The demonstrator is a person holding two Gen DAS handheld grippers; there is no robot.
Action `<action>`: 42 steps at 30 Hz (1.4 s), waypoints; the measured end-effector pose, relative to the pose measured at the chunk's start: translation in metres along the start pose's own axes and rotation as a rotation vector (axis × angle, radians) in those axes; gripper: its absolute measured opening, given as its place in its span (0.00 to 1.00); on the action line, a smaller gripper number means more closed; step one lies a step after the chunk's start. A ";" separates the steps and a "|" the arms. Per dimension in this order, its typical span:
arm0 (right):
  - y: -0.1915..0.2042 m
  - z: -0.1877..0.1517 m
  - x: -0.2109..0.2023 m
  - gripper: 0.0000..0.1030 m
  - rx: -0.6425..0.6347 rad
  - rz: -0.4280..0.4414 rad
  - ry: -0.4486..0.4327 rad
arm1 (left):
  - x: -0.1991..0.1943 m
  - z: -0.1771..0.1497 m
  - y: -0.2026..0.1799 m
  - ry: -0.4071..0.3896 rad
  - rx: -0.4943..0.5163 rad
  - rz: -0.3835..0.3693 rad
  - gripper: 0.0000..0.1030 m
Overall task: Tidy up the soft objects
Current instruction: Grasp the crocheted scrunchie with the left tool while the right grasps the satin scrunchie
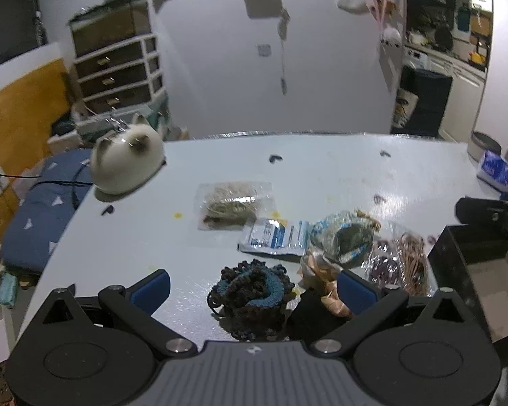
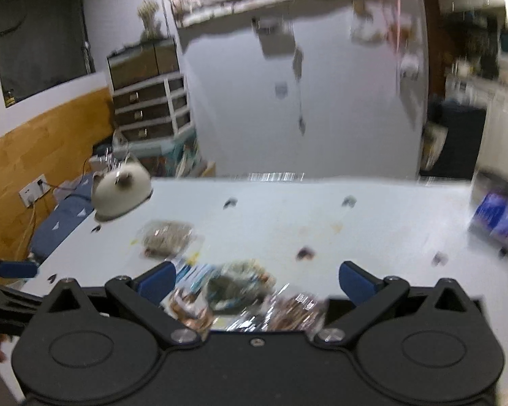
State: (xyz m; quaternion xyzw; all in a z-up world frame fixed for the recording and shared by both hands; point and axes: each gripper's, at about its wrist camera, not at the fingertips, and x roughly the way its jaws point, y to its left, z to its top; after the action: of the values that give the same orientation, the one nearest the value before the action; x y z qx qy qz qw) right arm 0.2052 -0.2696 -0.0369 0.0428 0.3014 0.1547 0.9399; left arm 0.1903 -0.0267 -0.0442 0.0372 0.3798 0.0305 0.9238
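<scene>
Left wrist view: left gripper (image 1: 254,286) wide, holding nothing, low over the near bench (image 1: 118,237) edge. Dark blue-brown crochet piece (image 1: 250,291) sits right between the fingers, on the bench, not yet gripped. Looks like the pre-grasp step on that piece; next move calls for dropping a bit and closing on it, then carrying it right to the black box (image 1: 470,253), which I judge is the bin.

Count on the bench here: one crochet piece, one peach ribbon bundle (image 1: 321,270) touching the right finger, one bagged blue-grey yarn ball (image 1: 345,237), one blue-white flat packet (image 1: 274,237), one bag of pale fibre (image 1: 233,203), one clear bag of brown cords (image 1: 403,260). One white cat plush (image 1: 127,159) at the far left corner, well apart.

Right wrist view: heavy motion blur. Right gripper (image 2: 257,282) wide, holding nothing, above the same pile; yarn ball (image 2: 237,287) roughly between its fingers. Box edge barely visible below; contents cannot tell.
</scene>
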 end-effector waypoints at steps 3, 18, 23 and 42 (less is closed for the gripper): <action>0.004 -0.004 0.022 1.00 0.057 0.022 0.089 | 0.022 0.000 0.006 0.042 0.032 -0.040 1.00; 0.032 -0.028 0.096 0.67 0.339 0.047 0.384 | 0.108 -0.007 0.030 0.181 0.259 -0.270 0.71; 0.038 -0.039 0.113 0.58 0.423 0.034 0.435 | 0.124 -0.010 0.036 0.210 0.267 -0.345 0.67; 0.067 -0.054 0.112 0.22 0.540 0.036 0.398 | 0.111 -0.016 0.101 0.195 0.006 -0.437 0.43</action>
State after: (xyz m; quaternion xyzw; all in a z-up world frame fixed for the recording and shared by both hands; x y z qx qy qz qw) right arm 0.2424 -0.1715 -0.1310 0.2645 0.5084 0.0913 0.8144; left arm 0.2554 0.0835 -0.1240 -0.0460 0.4665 -0.1678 0.8673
